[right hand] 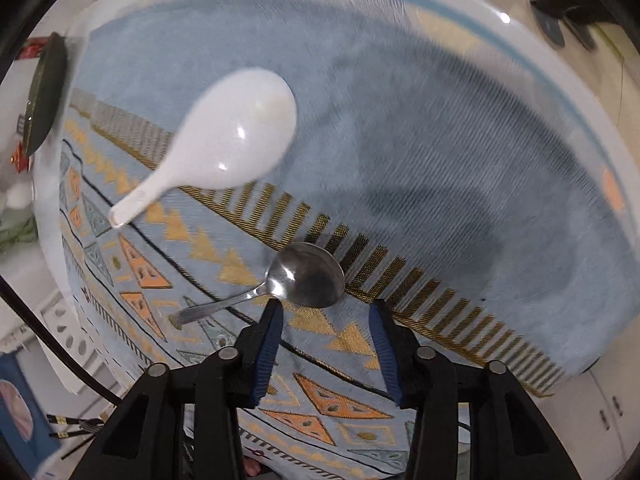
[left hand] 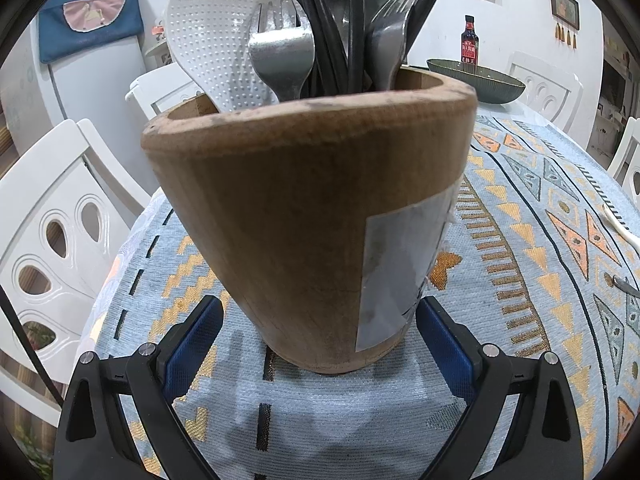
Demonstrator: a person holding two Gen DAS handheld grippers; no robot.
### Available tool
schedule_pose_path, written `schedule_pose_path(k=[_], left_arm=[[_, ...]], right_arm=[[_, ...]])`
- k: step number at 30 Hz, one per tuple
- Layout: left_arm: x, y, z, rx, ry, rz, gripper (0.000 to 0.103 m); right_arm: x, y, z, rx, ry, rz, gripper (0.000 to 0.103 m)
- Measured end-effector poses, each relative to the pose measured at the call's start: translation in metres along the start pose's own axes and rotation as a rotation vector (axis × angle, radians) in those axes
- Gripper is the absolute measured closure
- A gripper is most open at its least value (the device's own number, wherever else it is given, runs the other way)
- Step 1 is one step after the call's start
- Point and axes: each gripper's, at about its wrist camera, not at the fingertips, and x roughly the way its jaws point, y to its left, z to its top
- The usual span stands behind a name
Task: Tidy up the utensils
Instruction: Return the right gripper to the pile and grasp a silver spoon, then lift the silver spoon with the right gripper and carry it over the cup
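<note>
A wooden utensil holder [left hand: 288, 216] stands between the blue pads of my left gripper [left hand: 320, 308], which press on its lower sides. It holds a white rice paddle [left hand: 216, 48], metal forks [left hand: 280, 48] and black chopsticks [left hand: 352, 20]. In the right wrist view a metal spoon [right hand: 308, 276] lies on the patterned tablecloth [right hand: 400, 140], just ahead of my right gripper [right hand: 326, 308]. That gripper is open with nothing between its pads, and its left fingertip [right hand: 274, 312] sits by the spoon's neck. Farther off to the left lies a white ceramic spoon [right hand: 232, 136].
A dark green bowl [left hand: 476, 80] and a sauce bottle [left hand: 469, 40] stand at the far side of the table. White chairs [left hand: 52, 240] ring it. The round table edge [right hand: 580, 92] curves close by, with a person's feet [right hand: 560, 8] on the floor beyond.
</note>
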Motion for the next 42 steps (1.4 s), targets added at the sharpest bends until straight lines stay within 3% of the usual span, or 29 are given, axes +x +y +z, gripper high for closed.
schedule_pose_path(k=[2, 4, 10, 15, 18, 27, 32, 36, 42], left_arm=[[0.0, -0.001, 0.0, 0.001, 0.0, 0.001, 0.006], [0.0, -0.001, -0.001, 0.0, 0.0, -0.001, 0.006], [0.0, -0.001, -0.001, 0.0, 0.0, 0.0, 0.006], [0.0, -0.001, -0.001, 0.0, 0.001, -0.001, 0.006], [0.0, -0.001, -0.001, 0.0, 0.0, -0.001, 0.006], [0.0, -0.001, -0.001, 0.0, -0.001, 0.0, 0.006], [0.0, -0.001, -0.001, 0.0, -0.001, 0.0, 0.006], [0.0, -0.001, -0.001, 0.0, -0.001, -0.001, 0.006], [0.001, -0.001, -0.002, -0.001, 0.0, -0.002, 0.006]], right_arm=[[-0.001, 0.003, 0.0, -0.004, -0.03, -0.03, 0.063], [-0.005, 0.011, -0.001, -0.039, -0.068, -0.058, 0.076], [-0.009, 0.042, 0.001, -0.124, -0.134, -0.101, 0.078], [-0.013, 0.064, 0.009, -0.174, -0.158, 0.003, 0.078], [-0.009, 0.072, 0.015, -0.203, -0.166, 0.018, 0.078], [0.013, 0.131, -0.002, -0.399, -0.248, -0.132, 0.075], [0.017, 0.155, -0.021, -0.498, -0.303, -0.244, 0.09], [0.016, 0.174, -0.029, -0.526, -0.321, -0.279, 0.097], [0.019, 0.203, -0.027, -0.545, -0.298, -0.262, 0.097]])
